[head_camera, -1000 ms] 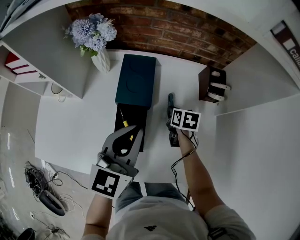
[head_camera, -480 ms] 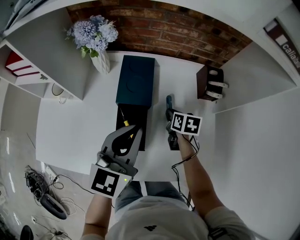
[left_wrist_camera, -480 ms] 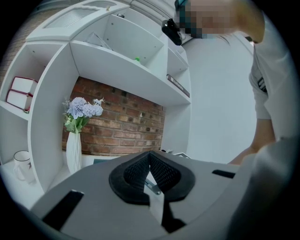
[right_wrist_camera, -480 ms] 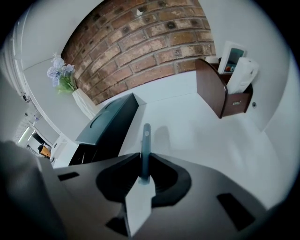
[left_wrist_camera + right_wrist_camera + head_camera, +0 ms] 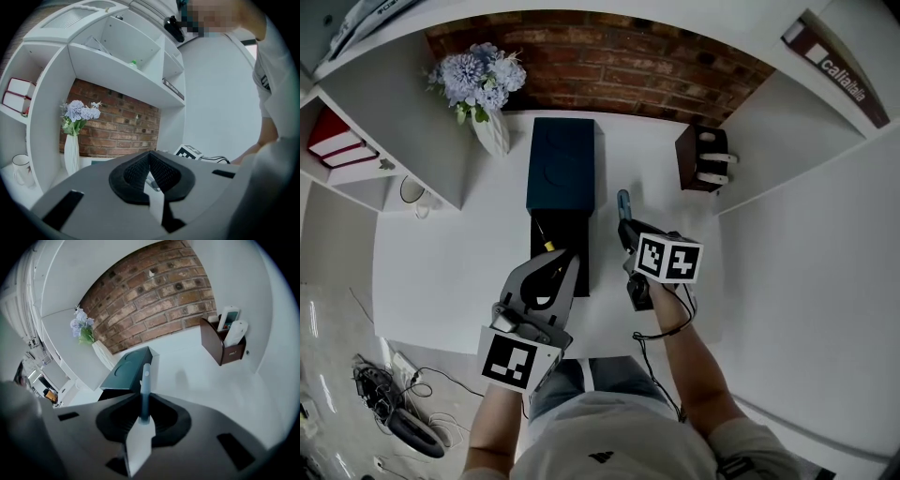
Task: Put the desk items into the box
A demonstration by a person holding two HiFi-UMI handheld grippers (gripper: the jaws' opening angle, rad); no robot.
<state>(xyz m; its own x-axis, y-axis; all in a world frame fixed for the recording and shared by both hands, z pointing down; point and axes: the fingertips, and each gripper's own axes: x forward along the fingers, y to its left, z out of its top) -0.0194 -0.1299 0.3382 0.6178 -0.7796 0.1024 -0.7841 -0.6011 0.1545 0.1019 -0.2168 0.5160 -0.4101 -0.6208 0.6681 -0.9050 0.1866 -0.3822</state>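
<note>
Head view: white desk (image 5: pixel 459 253) w/ a dark teal box (image 5: pixel 572 230) in the middle, its lid (image 5: pixel 562 159) flipped open and lying flat behind the tray. A thin yellow-and-dark stick (image 5: pixel 547 243) lies inside the tray, near its left wall.

R gripper (image 5: pixel 627 231) sits just right of the box, above the desk, jaws clamped on a blue-grey pen (image 5: pixel 622 202) that pokes out fwd past the tips. Right gripper view confirms: the pads pinch the pen (image 5: pixel 145 380) at its lower end, and it points toward the lid. So the pen is outside the box, beside its right edge.

L gripper (image 5: pixel 563 259) is over the near end of the tray. Left gripper view shows its tips meeting at the front, nothing pinched btwn them.

Vs 1 s ago: the whole view has shifted a bit, so the box and the brown holder (image 5: pixel 701 159) at back right sit further left in frame. Relative to the box, both grippers are approx where they were. Grip on the pen is unchanged, L jaws are as before, and the pen is no closer to the tray.
</note>
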